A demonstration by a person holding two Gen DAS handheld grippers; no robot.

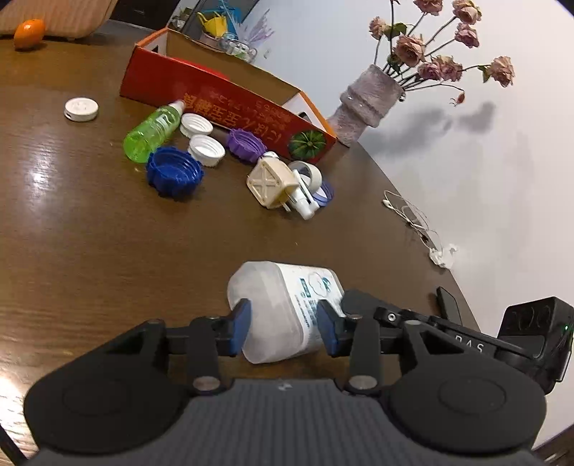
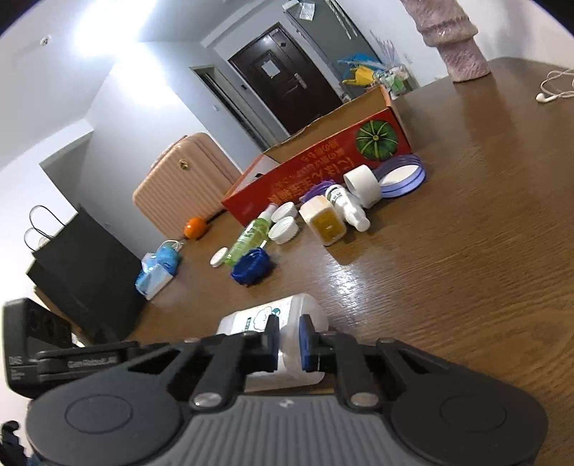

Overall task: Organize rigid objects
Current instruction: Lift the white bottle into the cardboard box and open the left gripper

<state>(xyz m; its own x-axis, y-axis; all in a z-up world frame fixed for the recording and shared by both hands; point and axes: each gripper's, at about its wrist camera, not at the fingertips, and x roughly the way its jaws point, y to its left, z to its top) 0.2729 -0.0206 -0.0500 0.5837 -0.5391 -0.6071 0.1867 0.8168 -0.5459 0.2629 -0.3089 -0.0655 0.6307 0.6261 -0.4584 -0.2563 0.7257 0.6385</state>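
Note:
A translucent white plastic bottle (image 1: 283, 304) with a printed label lies between both grippers above the brown table (image 1: 89, 233). My left gripper (image 1: 283, 324) is shut on its wide body. My right gripper (image 2: 288, 340) is shut on its narrow end (image 2: 287, 344); the bottle (image 2: 262, 322) reaches toward the left gripper, whose black housing shows at the left edge. An open red cardboard box (image 1: 222, 93) stands further back, also in the right wrist view (image 2: 323, 168).
Before the box lie a green spray bottle (image 1: 150, 131), blue lid (image 1: 174, 172), two white lids (image 1: 206, 148), purple lid (image 1: 245, 143), beige plug (image 1: 271, 182), tape roll (image 1: 308, 174). A white disc (image 1: 81, 108), an orange (image 1: 28, 33), a vase (image 1: 366, 100), earphones (image 1: 412, 215).

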